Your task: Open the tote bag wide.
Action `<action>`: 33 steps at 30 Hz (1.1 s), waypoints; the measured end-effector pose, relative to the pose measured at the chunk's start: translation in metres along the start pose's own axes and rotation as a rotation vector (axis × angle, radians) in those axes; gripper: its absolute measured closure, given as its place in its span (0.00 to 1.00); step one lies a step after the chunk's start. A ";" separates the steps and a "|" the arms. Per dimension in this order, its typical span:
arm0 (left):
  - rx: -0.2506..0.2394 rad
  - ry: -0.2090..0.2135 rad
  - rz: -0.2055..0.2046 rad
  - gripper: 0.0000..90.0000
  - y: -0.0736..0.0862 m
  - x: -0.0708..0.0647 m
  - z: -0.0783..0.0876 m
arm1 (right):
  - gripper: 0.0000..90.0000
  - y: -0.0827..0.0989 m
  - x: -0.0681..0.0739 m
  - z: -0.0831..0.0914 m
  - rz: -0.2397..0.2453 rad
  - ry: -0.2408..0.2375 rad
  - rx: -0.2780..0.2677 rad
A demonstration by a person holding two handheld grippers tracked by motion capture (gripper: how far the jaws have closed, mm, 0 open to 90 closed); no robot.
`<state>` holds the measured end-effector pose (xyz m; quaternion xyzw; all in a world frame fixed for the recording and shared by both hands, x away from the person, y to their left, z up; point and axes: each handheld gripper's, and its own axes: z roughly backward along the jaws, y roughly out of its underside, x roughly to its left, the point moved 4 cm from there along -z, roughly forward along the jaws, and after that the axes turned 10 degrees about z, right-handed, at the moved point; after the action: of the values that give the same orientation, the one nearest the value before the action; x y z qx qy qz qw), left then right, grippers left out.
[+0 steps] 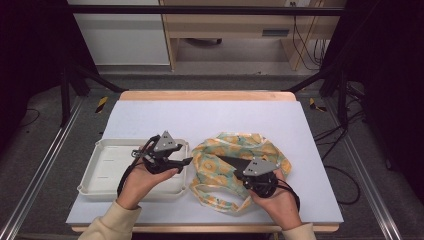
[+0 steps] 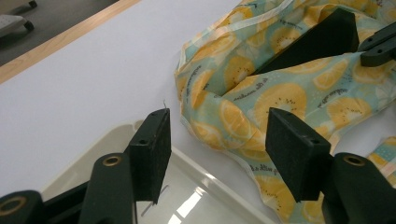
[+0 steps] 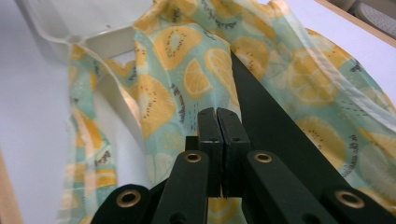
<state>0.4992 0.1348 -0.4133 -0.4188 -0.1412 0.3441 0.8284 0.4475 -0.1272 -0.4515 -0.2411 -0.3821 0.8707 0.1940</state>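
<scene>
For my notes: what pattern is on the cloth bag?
Orange fruit slices on pale green cloth bag; right gripper view.

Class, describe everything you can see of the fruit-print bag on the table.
The bag is thin, slightly glossy fabric, pale teal with orange and kiwi slices and small dark lettering. It lies crumpled and slack on the white table, right of the tray, its edge against the tray's corner. A looped handle trails toward the person. The right gripper, shut, rests on it; whether it pinches cloth is unclear.

Being counted on the table (image 1: pixel 150 112): one citrus-print fabric bag (image 1: pixel 235 155) right of centre, one white tray (image 1: pixel 107 170) lower left, two grippers — left gripper (image 1: pixel 187 161), right gripper (image 1: pixel 222 159) — being held by two hands.
</scene>
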 end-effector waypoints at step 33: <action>0.209 -0.108 -0.122 0.99 -0.046 0.010 -0.085 | 1.00 0.028 0.059 -0.004 0.061 -0.266 0.061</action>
<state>0.5717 0.0714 -0.4290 -0.3017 -0.1740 0.3278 0.8782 0.3974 -0.1121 -0.4914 -0.1293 -0.3704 0.9117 0.1223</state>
